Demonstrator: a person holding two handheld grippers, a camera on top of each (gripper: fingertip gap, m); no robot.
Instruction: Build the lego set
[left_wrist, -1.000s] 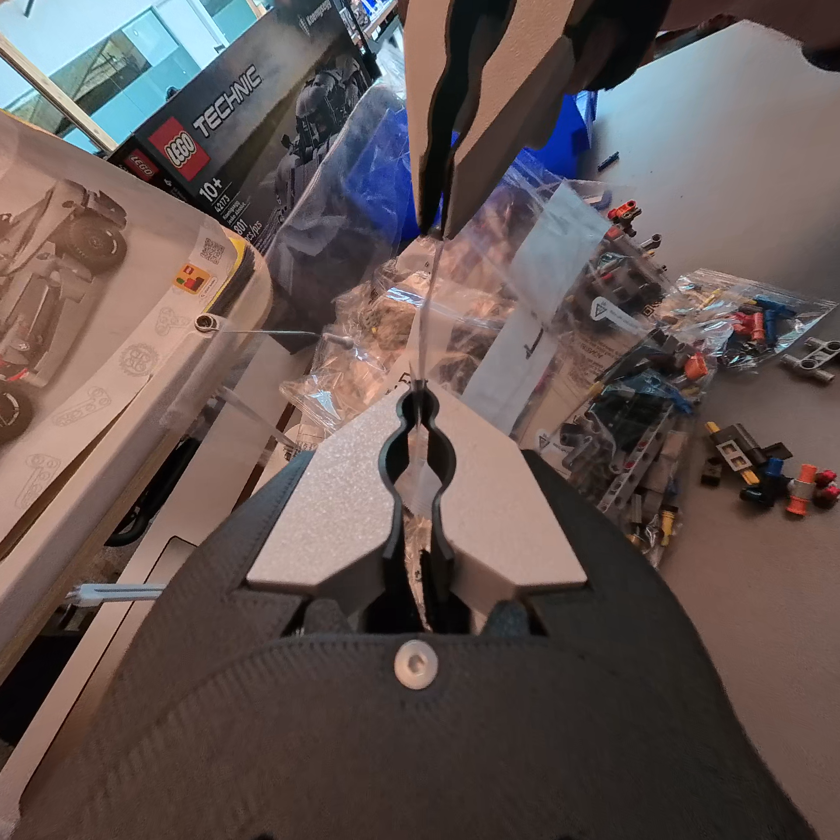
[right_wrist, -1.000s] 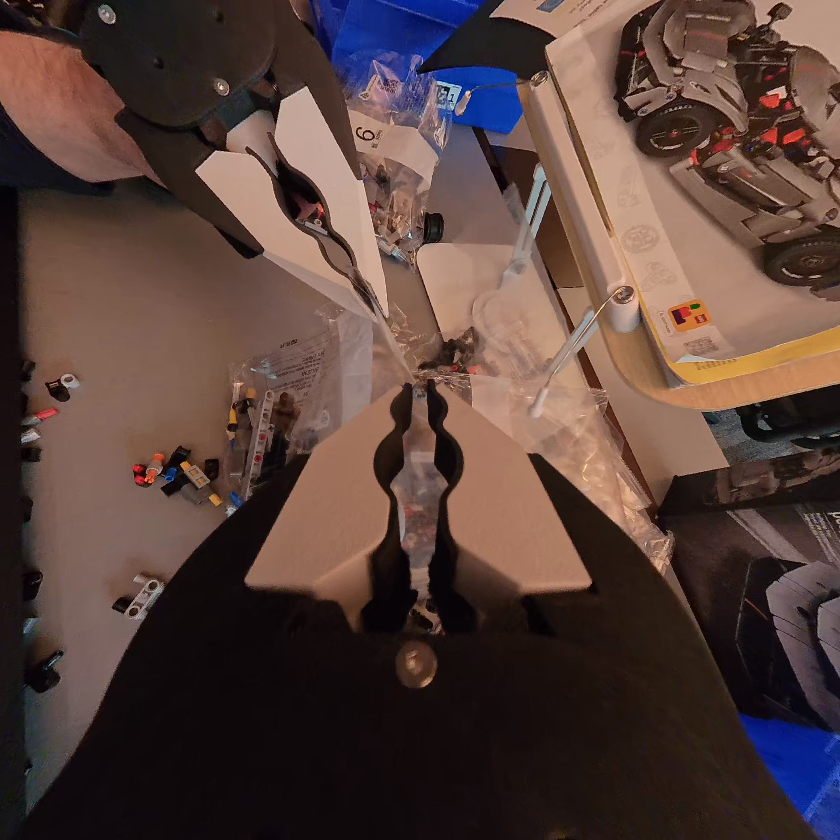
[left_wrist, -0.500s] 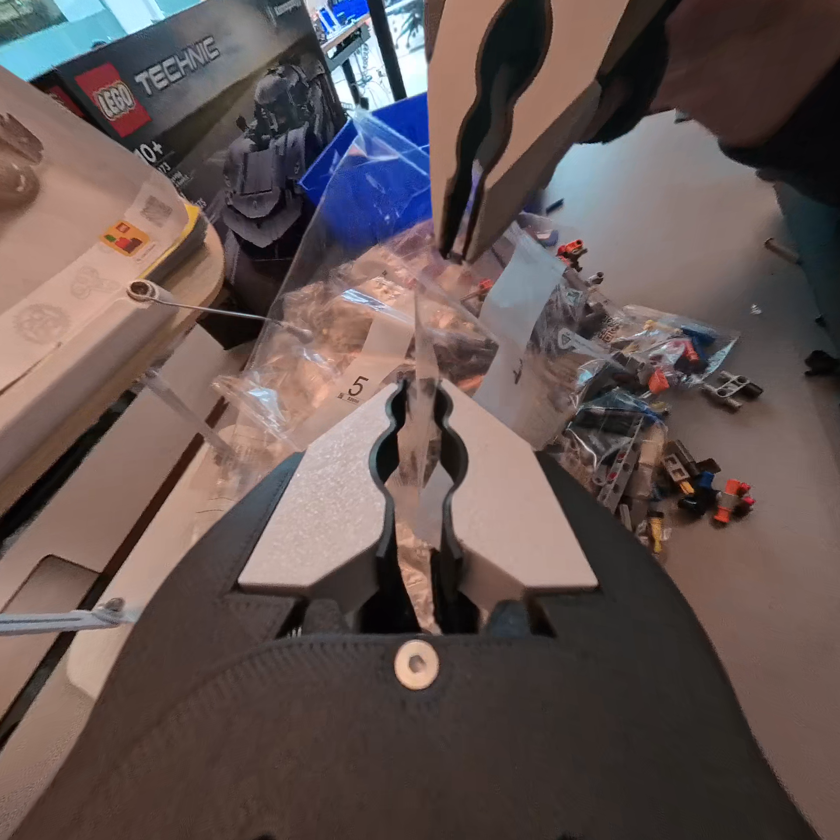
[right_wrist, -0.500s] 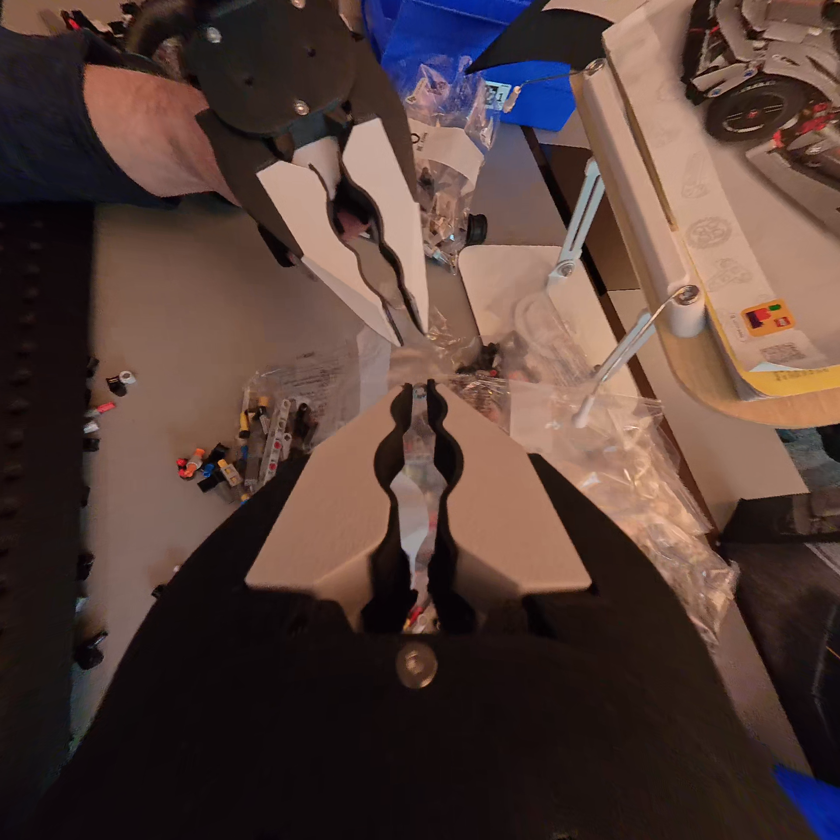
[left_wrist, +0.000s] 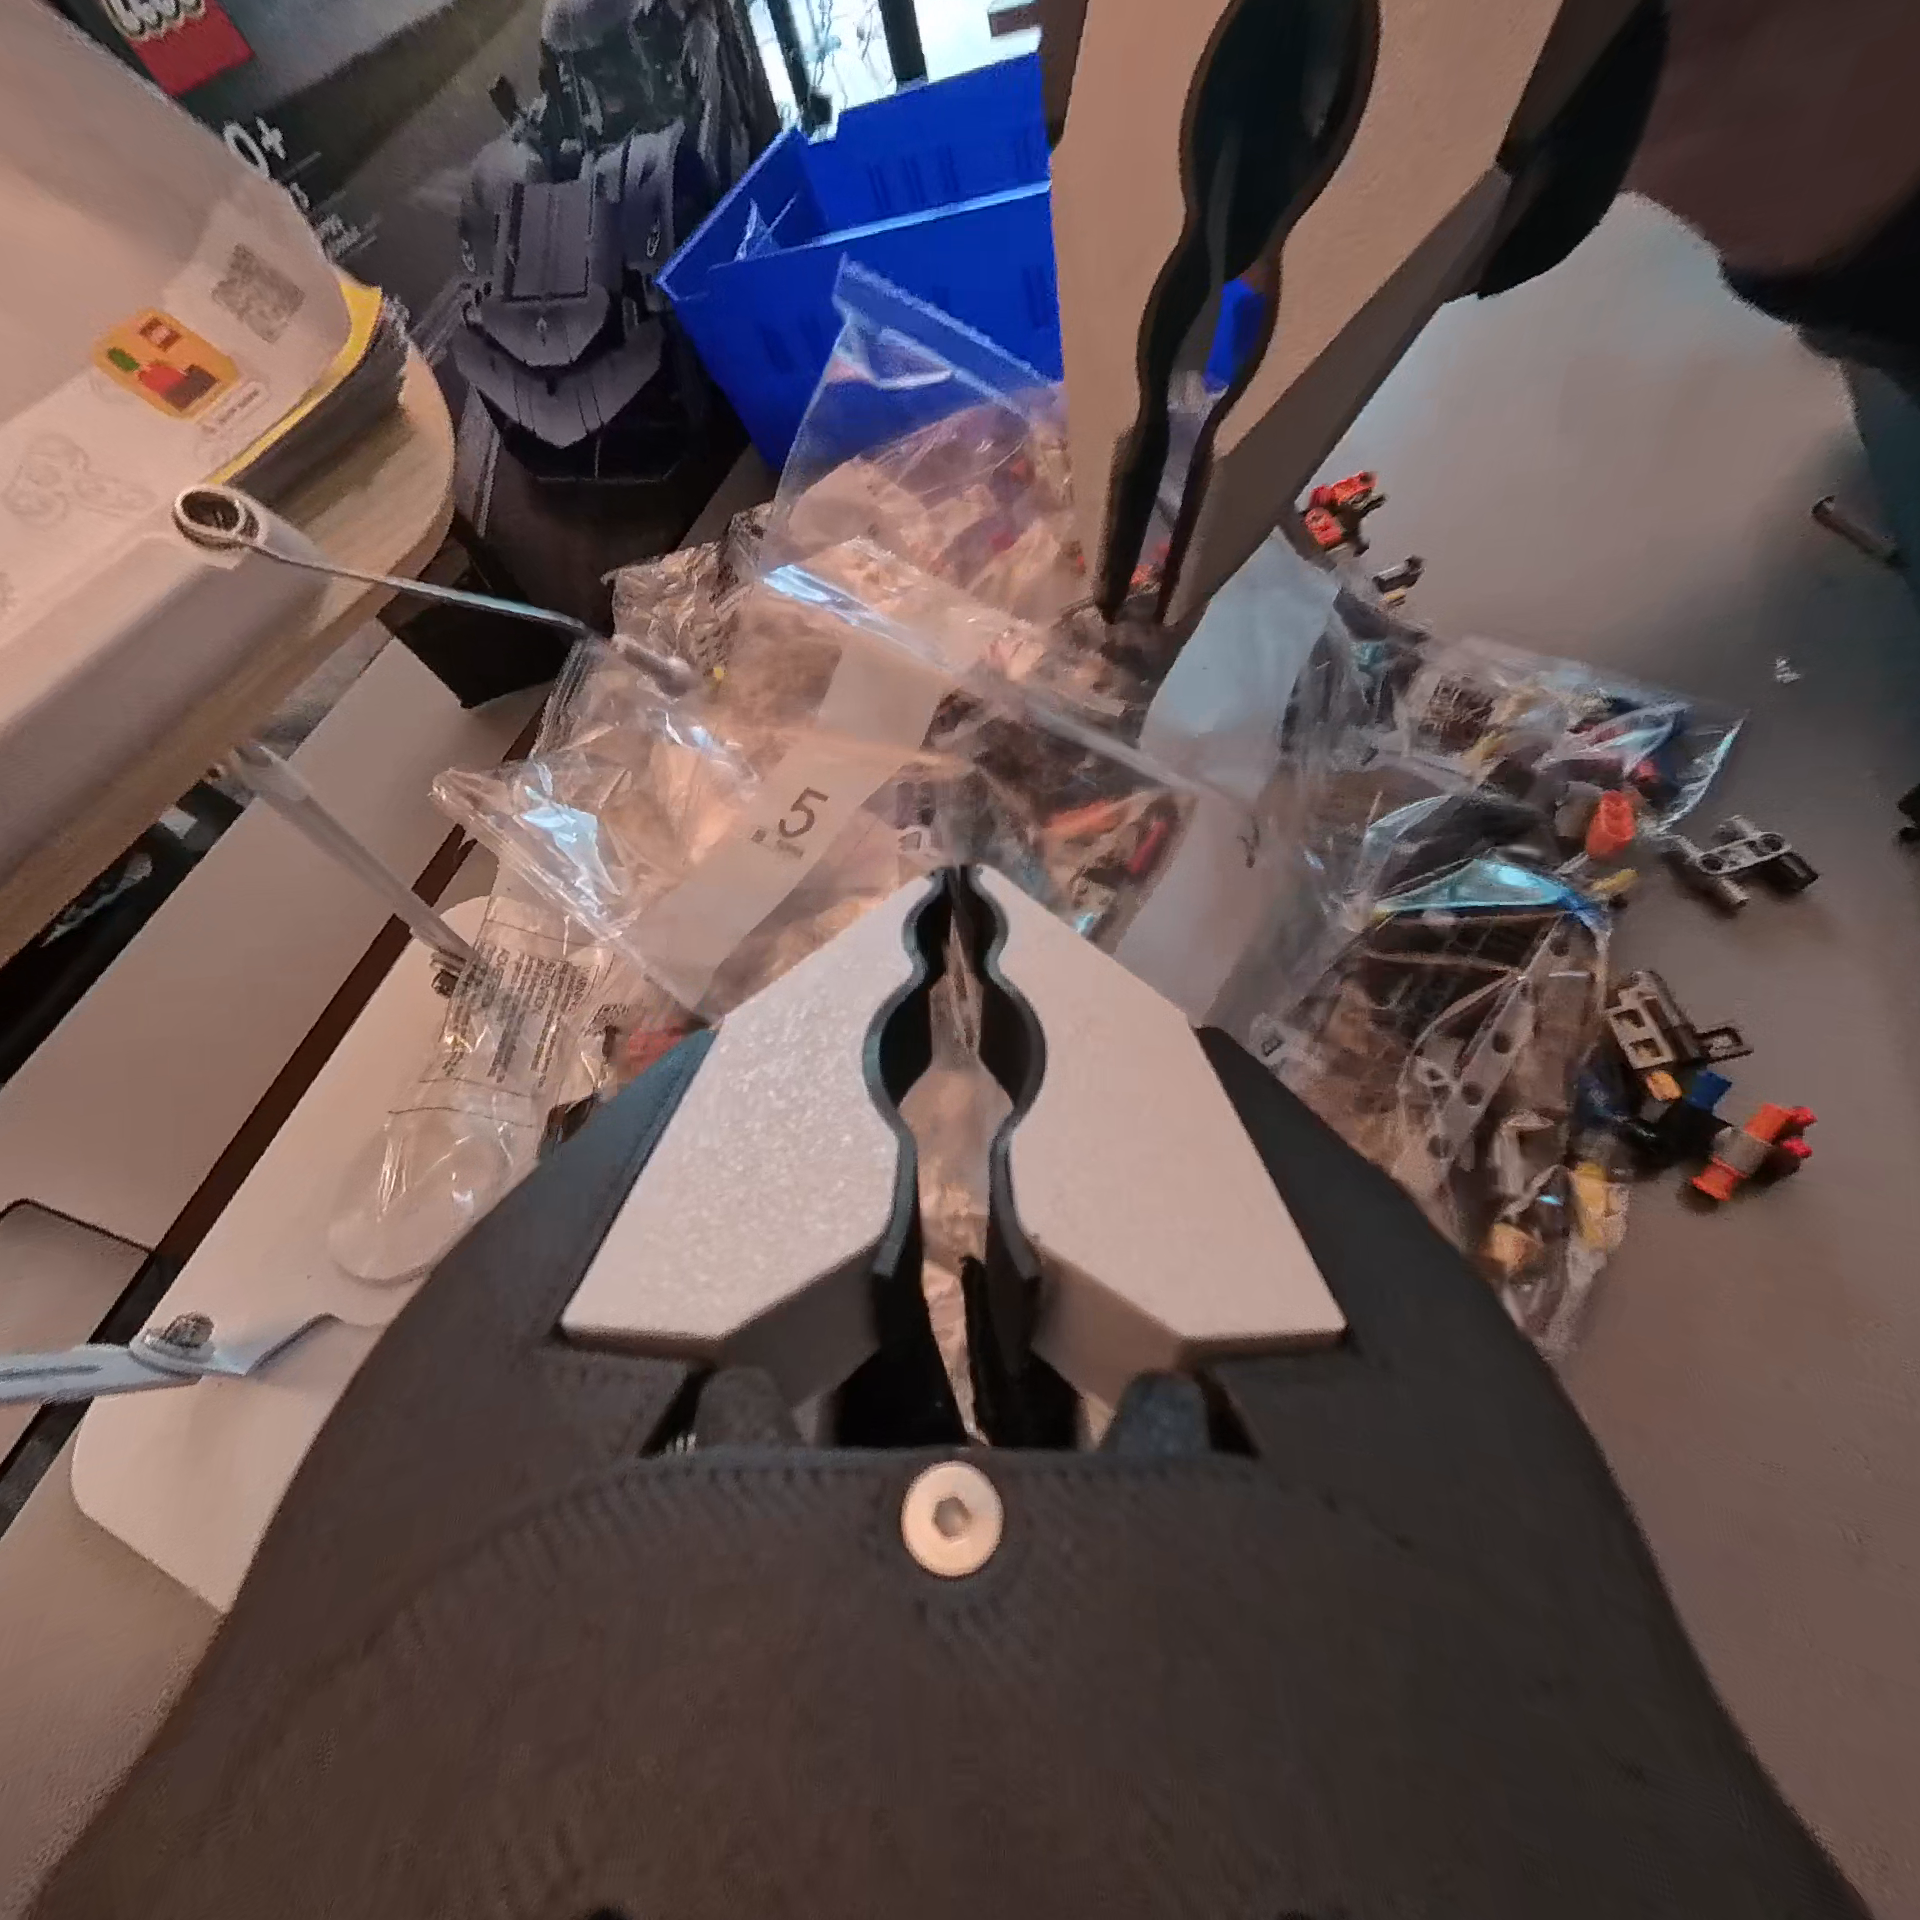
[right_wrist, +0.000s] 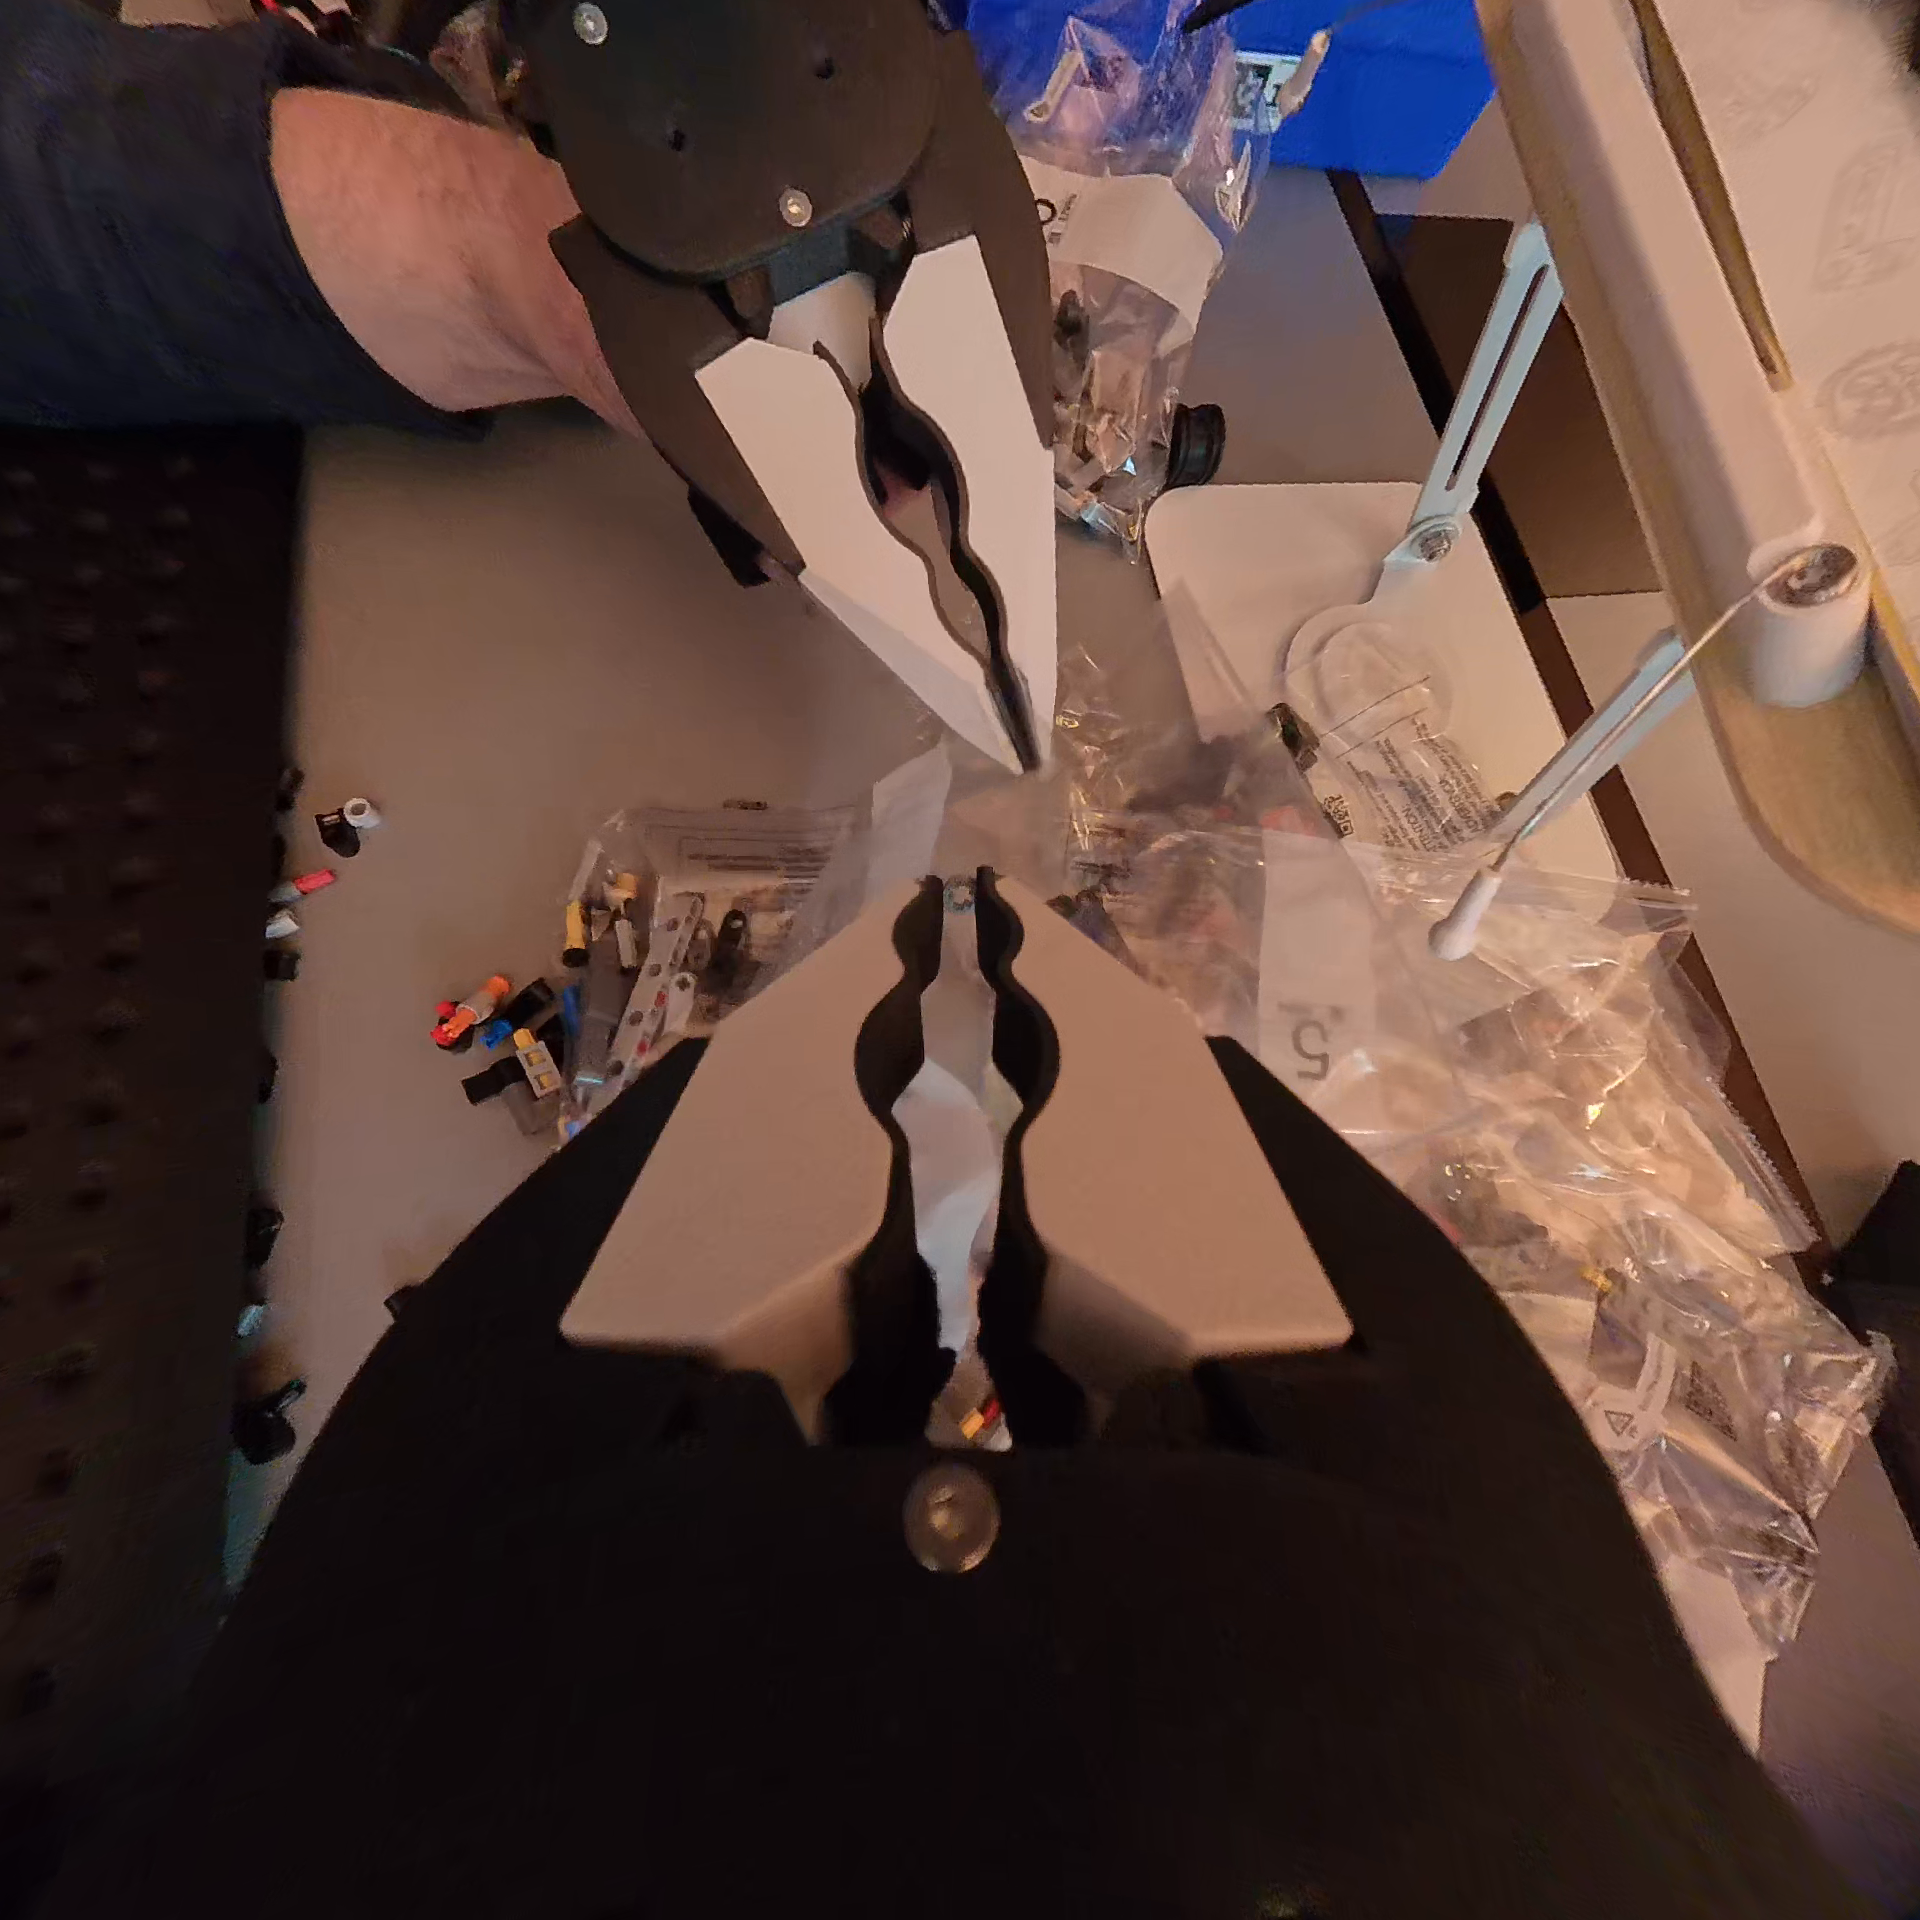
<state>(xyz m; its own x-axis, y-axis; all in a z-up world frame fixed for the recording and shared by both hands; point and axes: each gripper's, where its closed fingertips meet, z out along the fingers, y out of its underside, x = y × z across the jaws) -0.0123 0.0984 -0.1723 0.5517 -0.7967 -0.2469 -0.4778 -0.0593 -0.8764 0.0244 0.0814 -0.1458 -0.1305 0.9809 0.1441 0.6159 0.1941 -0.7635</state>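
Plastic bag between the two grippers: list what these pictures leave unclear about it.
- Contents: the plastic bag is crinkled and glary in both views, so its pieces are too small and blurred to identify.
- Grip points: left gripper and right gripper are both shut on film, but their own fingers hide how much is pinched.
- Whether the bag is torn open yet: cannot tell.
- Bag's near end: hidden under the gripper body in the right wrist view.

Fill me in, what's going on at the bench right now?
A person is working a clear parts bag with two handheld grippers. The left gripper and right gripper are each pinched shut on the bag's plastic, close together, seemingly to pull it open. The bag looks still unopened. More bags, one already open, and loose lego pieces lie on the grey table; nothing is assembled yet.
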